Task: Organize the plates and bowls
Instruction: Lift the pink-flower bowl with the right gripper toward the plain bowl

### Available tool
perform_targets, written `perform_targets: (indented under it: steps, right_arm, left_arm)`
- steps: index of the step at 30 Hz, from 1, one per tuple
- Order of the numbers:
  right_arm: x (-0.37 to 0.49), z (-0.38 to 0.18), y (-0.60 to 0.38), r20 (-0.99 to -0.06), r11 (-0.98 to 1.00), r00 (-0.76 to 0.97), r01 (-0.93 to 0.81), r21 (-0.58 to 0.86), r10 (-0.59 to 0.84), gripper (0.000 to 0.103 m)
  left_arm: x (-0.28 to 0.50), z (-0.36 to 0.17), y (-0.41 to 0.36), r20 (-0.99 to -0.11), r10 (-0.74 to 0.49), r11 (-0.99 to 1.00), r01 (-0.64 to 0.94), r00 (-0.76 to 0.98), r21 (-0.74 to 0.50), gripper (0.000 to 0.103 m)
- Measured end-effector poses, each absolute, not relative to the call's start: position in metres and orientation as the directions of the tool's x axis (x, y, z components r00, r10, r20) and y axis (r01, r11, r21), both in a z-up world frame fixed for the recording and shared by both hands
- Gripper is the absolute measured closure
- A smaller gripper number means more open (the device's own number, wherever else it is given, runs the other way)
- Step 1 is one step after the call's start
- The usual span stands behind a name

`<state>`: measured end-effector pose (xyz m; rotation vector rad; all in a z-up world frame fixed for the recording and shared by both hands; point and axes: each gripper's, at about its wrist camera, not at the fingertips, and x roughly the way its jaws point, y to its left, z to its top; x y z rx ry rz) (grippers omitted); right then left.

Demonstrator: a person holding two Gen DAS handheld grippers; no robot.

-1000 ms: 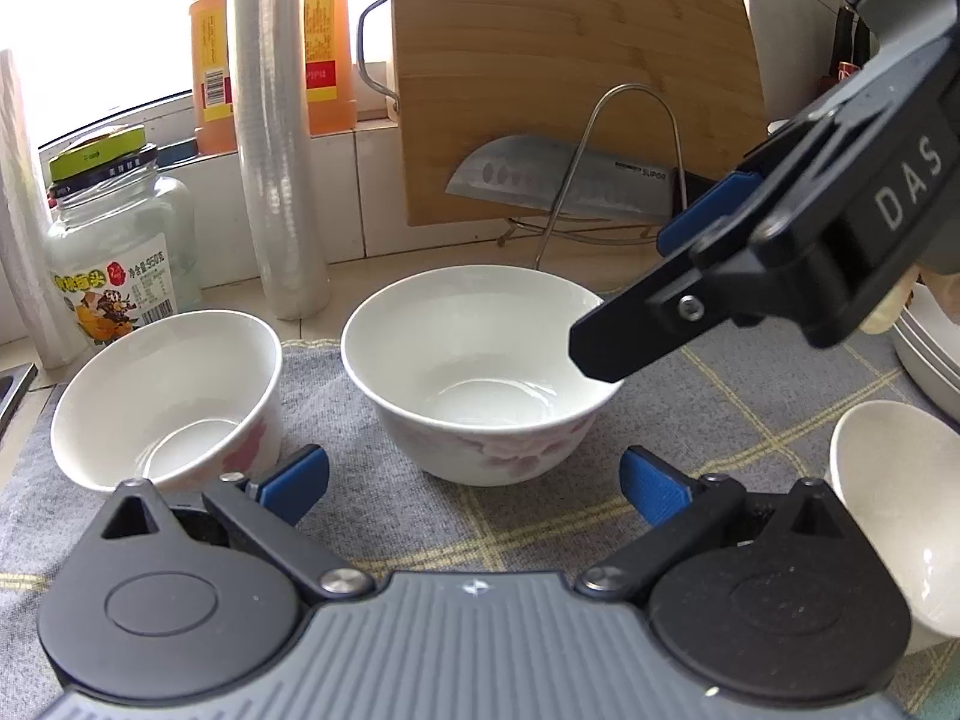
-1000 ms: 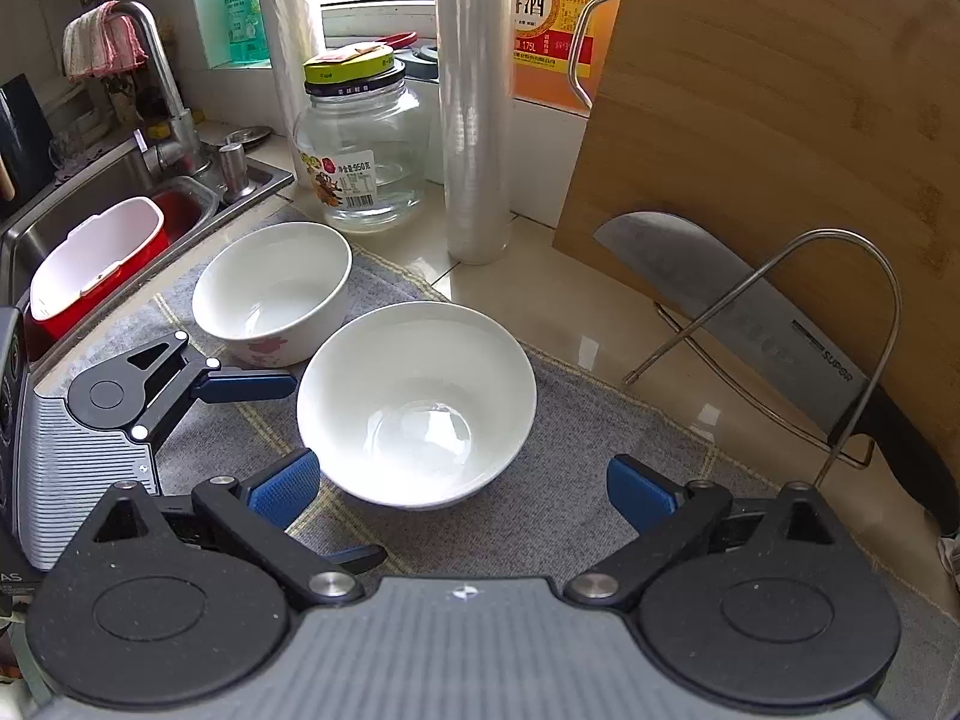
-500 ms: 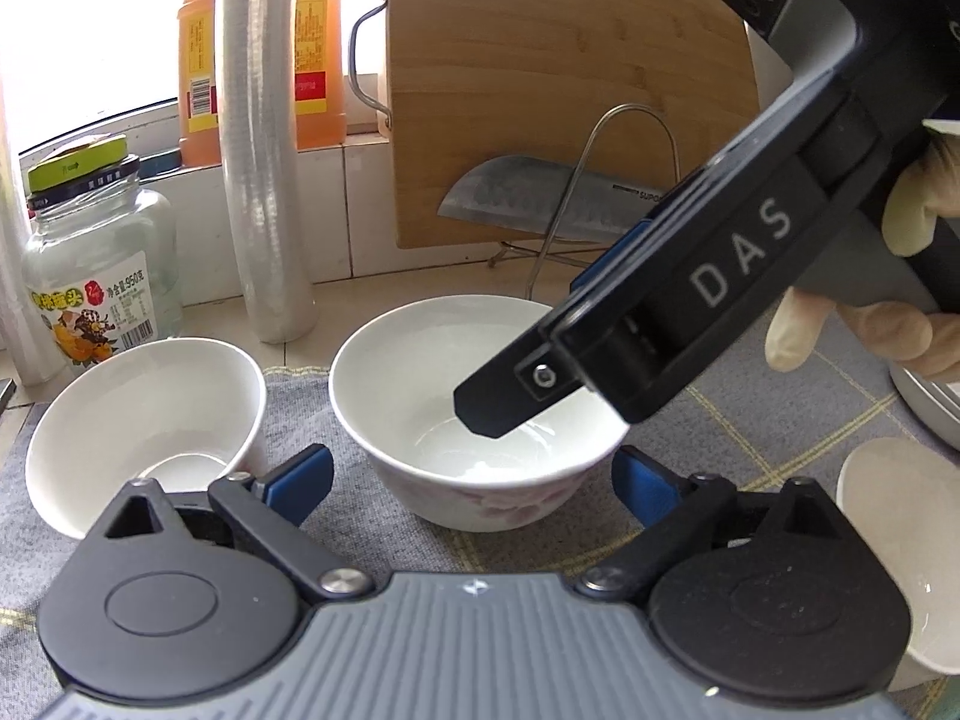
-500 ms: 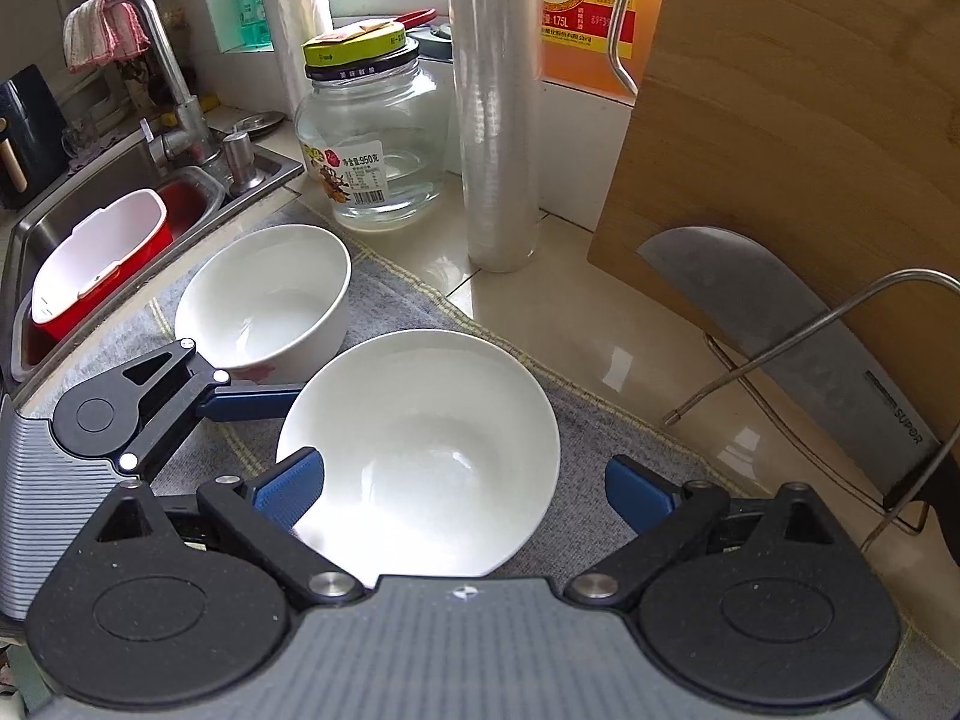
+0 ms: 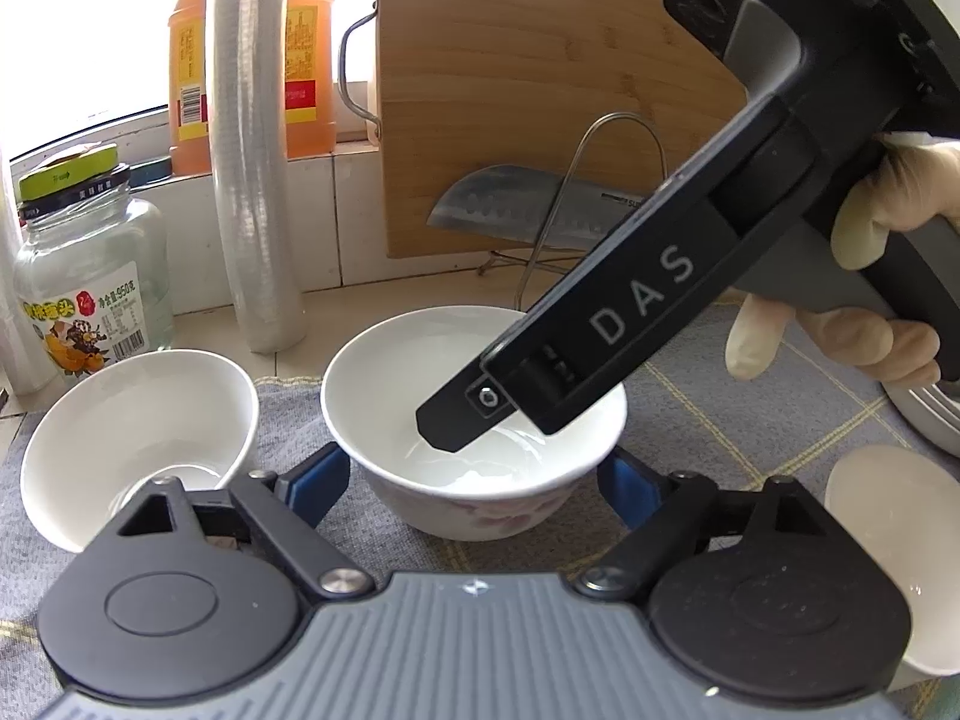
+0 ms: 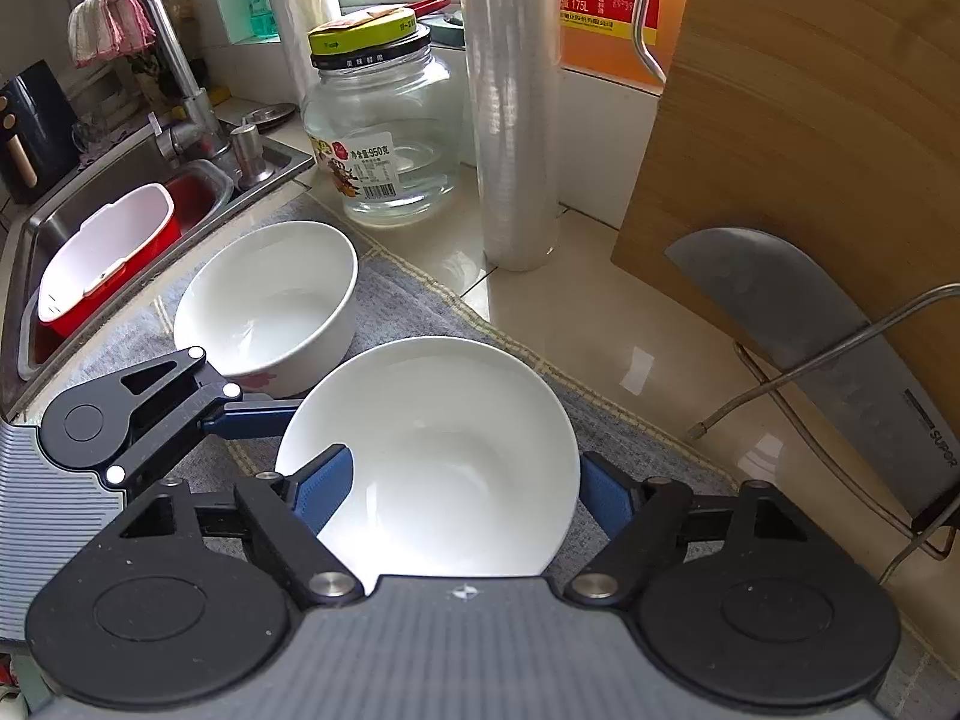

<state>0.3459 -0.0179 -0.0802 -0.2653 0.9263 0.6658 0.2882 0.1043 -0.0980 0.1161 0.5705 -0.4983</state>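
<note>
Grey mat on worktop [image 6: 600,324] near sink; both your left hand-held gripper [image 5: 474,483] and right hand-held gripper [image 6: 462,489] are closing around the middle bowl [image 6: 444,456]; seat the grip, then lift.

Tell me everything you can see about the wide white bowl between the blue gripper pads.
The wide white bowl with a faint pink flower print looks like glossy ceramic. It stands upright and empty on the grey checked cloth, beside a deeper white bowl. The left gripper straddles its outside and its jaws are closing. The right gripper is also closing, one blue pad inside the rim, the other outside; whether the pads already press cannot be told.
</note>
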Motion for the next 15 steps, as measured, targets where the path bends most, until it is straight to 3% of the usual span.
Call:
perform_targets:
  steps: [15]
  right_arm:
    - [0.3421, -0.0767, -0.0209, -0.805, 0.779, 0.424, -0.622, 0.074, 0.415, 0.023]
  left_arm:
    - [0.2882, -0.0950, 0.1033, -0.554, -0.421, 0.869, 0.495, 0.719, -0.018, 0.015]
